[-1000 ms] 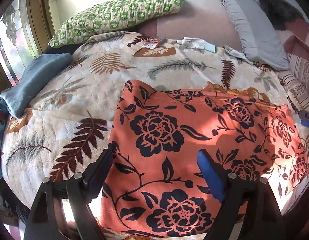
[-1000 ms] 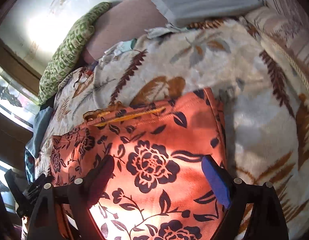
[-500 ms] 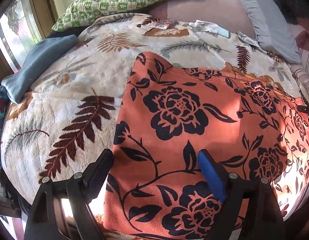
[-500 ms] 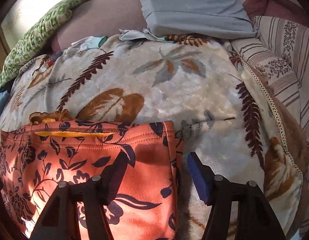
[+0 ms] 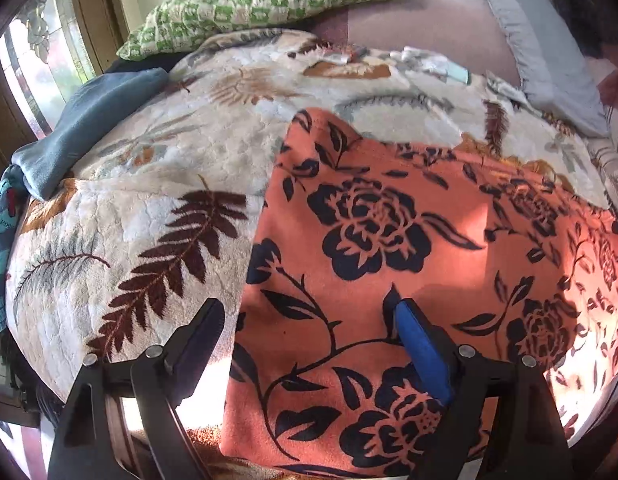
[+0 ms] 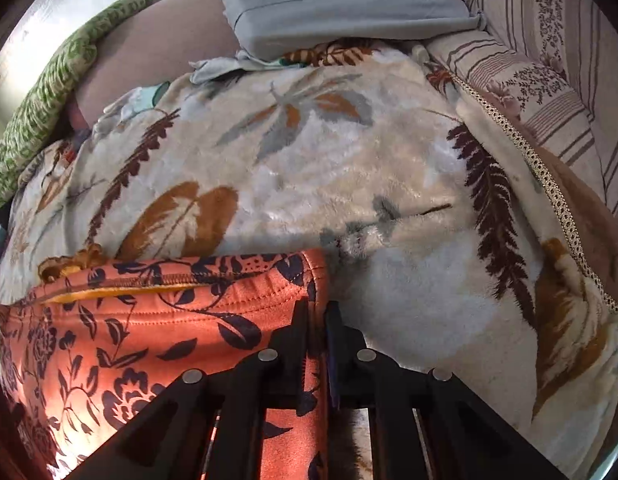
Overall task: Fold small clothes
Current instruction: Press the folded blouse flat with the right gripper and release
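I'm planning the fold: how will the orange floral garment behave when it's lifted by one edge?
Probably floppy: the orange floral garment lies flat, following the leaf-print blanket beneath. It looks like thick fleece with a stitched hem, so likely some weight and drape, not flutter. The right claw, which has just been closing, pinches only its edge, so the rest should hang and drag.

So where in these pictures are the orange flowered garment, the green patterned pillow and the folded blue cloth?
Orange flowered garment (image 5: pixel 389 240), left wrist view, on the big black rose print.
Green patterned pillow (image 5: pixel 269 4), left wrist view, on its middle.
Folded blue cloth (image 5: pixel 89 120), left wrist view, on its flat top.
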`<control>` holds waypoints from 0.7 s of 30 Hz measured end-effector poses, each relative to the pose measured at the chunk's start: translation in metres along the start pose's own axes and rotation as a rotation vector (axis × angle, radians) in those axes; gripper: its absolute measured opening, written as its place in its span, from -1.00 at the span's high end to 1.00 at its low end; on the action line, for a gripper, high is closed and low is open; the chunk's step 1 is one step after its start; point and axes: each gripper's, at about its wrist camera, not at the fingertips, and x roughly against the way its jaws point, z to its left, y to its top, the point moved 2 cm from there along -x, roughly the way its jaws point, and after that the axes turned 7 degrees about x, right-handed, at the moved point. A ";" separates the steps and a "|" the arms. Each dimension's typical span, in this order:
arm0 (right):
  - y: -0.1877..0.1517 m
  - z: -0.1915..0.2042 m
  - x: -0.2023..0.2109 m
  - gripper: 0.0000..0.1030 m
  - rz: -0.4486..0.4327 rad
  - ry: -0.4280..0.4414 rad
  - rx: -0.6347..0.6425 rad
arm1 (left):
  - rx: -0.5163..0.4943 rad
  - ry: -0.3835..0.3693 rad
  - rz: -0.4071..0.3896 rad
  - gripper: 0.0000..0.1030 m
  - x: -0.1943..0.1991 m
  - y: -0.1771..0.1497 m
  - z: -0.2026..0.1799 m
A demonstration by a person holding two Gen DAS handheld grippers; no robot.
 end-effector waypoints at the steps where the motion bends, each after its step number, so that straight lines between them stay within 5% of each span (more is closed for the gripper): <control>1: 0.001 0.001 0.009 0.80 -0.017 0.010 -0.002 | -0.011 0.000 -0.043 -0.70 0.008 0.001 -0.001; 5: -0.001 0.012 0.057 0.80 -0.105 0.018 0.053 | -0.081 0.073 0.028 -0.71 -0.018 -0.005 -0.003; 8: -0.014 0.029 0.078 0.79 -0.131 0.036 0.128 | -0.025 0.039 0.015 -0.74 -0.022 -0.007 0.003; 10: -0.032 0.035 0.068 0.74 -0.089 0.000 0.178 | -0.024 0.043 0.006 -0.74 -0.012 -0.003 0.002; 13: -0.063 0.017 0.012 0.75 0.092 -0.100 0.193 | -0.048 0.023 -0.068 -0.74 0.016 0.000 -0.002; 16: -0.060 0.017 0.037 0.65 0.031 -0.107 0.146 | -0.031 0.008 -0.112 -0.74 0.031 0.001 0.001; 21: -0.057 0.040 0.076 0.56 -0.069 -0.051 0.191 | -0.029 0.052 -0.002 -0.74 0.012 -0.005 0.000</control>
